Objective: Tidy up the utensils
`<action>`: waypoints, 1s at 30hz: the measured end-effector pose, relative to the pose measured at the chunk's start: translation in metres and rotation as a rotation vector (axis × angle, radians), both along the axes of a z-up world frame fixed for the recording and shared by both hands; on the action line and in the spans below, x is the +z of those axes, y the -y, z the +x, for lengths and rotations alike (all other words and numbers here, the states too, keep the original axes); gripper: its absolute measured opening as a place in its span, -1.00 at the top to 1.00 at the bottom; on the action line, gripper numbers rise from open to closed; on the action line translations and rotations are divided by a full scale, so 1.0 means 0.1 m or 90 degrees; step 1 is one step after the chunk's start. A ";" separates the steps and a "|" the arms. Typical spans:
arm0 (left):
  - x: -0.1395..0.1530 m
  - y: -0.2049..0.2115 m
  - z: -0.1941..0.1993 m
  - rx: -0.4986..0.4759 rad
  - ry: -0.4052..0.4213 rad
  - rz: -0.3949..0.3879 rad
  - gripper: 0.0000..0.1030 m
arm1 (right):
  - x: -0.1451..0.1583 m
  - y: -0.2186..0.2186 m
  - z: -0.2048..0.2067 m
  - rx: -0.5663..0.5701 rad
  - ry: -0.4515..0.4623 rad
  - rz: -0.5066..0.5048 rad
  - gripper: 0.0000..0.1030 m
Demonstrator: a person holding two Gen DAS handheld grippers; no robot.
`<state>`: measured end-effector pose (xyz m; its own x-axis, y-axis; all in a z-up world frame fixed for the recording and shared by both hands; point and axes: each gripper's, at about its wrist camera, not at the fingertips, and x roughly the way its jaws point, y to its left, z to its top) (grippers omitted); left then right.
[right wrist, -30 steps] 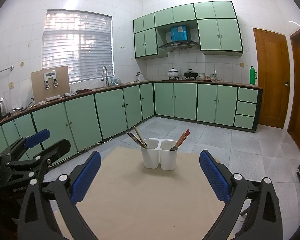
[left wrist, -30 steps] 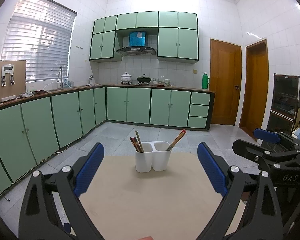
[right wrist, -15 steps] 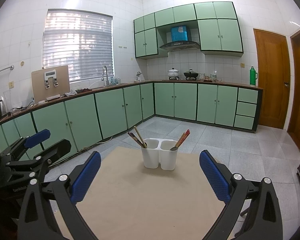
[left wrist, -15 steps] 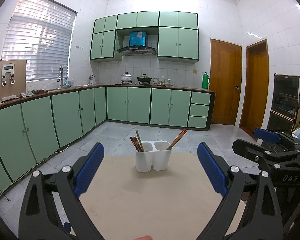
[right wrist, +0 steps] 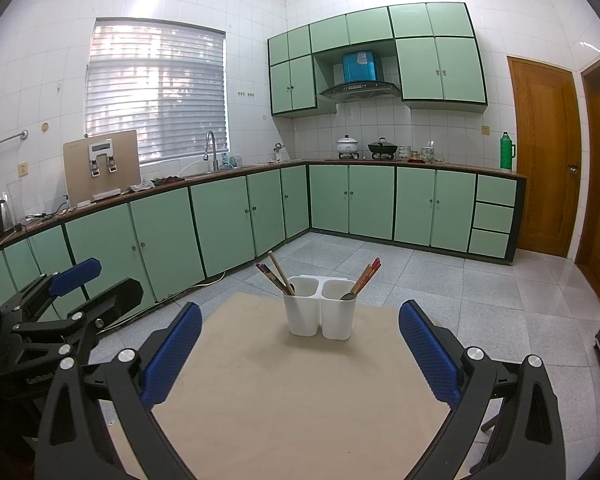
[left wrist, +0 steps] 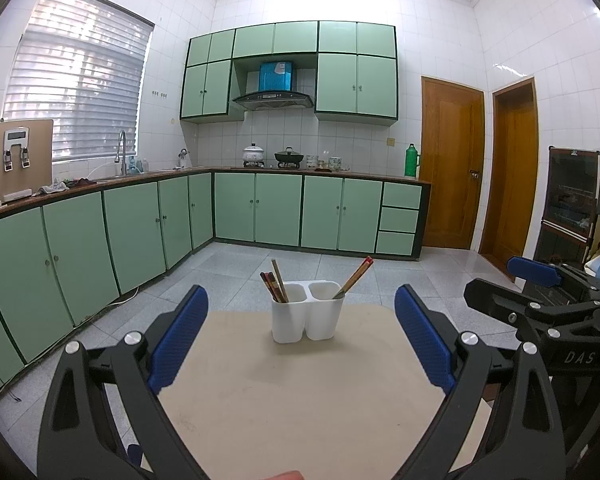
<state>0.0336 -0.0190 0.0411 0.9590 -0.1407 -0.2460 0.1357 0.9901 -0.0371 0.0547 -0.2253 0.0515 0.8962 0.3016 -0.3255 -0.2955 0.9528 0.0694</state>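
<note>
A two-compartment holder (left wrist: 307,312) is set on the worktop (left wrist: 300,396) near its far edge, about midway between the side edges. Chopsticks (left wrist: 275,286) are stood in its left compartment, and further chopsticks (left wrist: 357,276) are leant rightward in the right compartment.

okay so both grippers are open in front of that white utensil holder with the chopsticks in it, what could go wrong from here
1. The white holder stands free and looks light; pulling a chopstick sideways could tip it.
2. The chopsticks in the left compartment are bunched, so the left gripper may catch several at once.
3. The right gripper is close beside it; both reaching for the holder could collide.
</note>
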 end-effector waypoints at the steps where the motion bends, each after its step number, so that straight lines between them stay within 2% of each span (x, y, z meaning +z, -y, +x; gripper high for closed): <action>1: 0.00 -0.01 0.00 0.000 0.000 -0.001 -0.78 | 0.00 0.00 0.00 0.000 -0.001 0.001 -0.88; 30: -0.03 -0.07 0.00 0.002 -0.006 -0.002 -0.78 | 0.00 0.00 0.00 0.000 -0.002 0.000 -0.88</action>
<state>0.0333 -0.0116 0.0383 0.9572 -0.1385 -0.2541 0.1323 0.9903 -0.0413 0.0549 -0.2251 0.0513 0.8952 0.3016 -0.3281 -0.2952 0.9528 0.0704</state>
